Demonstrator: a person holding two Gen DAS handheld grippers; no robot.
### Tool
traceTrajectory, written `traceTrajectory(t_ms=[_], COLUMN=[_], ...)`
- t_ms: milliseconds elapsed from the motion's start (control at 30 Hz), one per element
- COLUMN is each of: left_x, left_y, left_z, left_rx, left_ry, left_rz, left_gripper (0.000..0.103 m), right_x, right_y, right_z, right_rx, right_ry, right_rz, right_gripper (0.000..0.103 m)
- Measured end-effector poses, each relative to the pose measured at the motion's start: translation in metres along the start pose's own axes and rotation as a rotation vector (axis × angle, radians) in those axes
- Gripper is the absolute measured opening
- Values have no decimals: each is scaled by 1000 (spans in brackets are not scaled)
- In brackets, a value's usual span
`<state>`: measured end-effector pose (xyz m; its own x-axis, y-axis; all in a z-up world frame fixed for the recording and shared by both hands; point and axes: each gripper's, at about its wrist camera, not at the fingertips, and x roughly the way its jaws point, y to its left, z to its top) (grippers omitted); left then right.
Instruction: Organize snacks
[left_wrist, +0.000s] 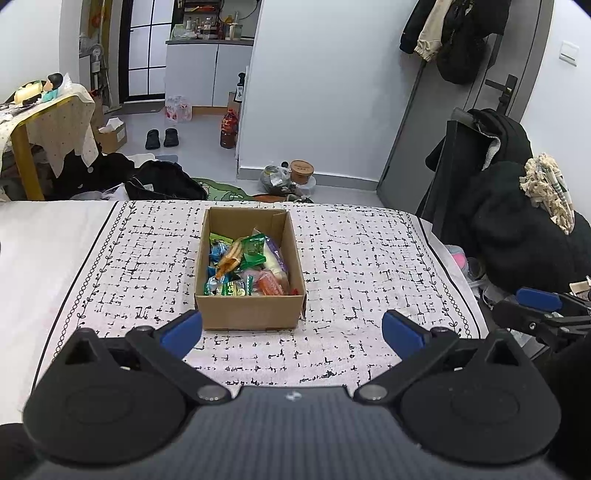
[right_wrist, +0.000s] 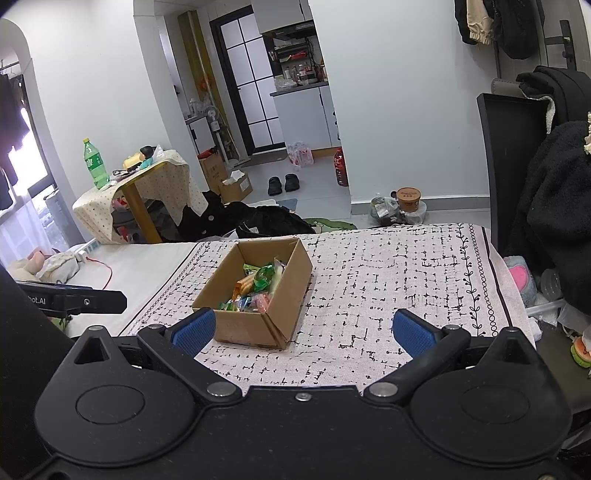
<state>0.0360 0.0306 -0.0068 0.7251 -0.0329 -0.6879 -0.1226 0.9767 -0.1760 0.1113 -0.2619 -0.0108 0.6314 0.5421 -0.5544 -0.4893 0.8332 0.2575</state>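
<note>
An open cardboard box (left_wrist: 251, 314) stands on the patterned cloth (left_wrist: 369, 266), holding several colourful snack packets (left_wrist: 245, 264). My left gripper (left_wrist: 291, 334) hovers just in front of the box, open and empty. In the right wrist view the same box (right_wrist: 291, 273) sits left of centre with the snack packets (right_wrist: 258, 286) inside. My right gripper (right_wrist: 303, 332) is open with nothing between its blue pads, its left pad near the box's front corner. The right gripper's blue tip (left_wrist: 539, 299) shows at the far right of the left wrist view.
The cloth (right_wrist: 388, 280) covers a table that ends at the right beside a black chair (right_wrist: 513, 166) draped with dark clothes. A plain white surface (left_wrist: 40, 251) lies left of the cloth. Bags, shoes and a small side table (right_wrist: 147, 184) are on the floor beyond.
</note>
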Motion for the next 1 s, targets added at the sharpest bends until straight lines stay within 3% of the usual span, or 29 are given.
traceTrajectory(t_ms=[1000], left_x=[2], left_y=[0], left_z=[-4], left_rx=[-6], left_ry=[7], left_rz=[-1], left_gripper=[103], right_x=[0], right_y=[-1], right_z=[-1], right_rx=[2], right_ry=[2], right_rz=[-3], right_gripper=[103])
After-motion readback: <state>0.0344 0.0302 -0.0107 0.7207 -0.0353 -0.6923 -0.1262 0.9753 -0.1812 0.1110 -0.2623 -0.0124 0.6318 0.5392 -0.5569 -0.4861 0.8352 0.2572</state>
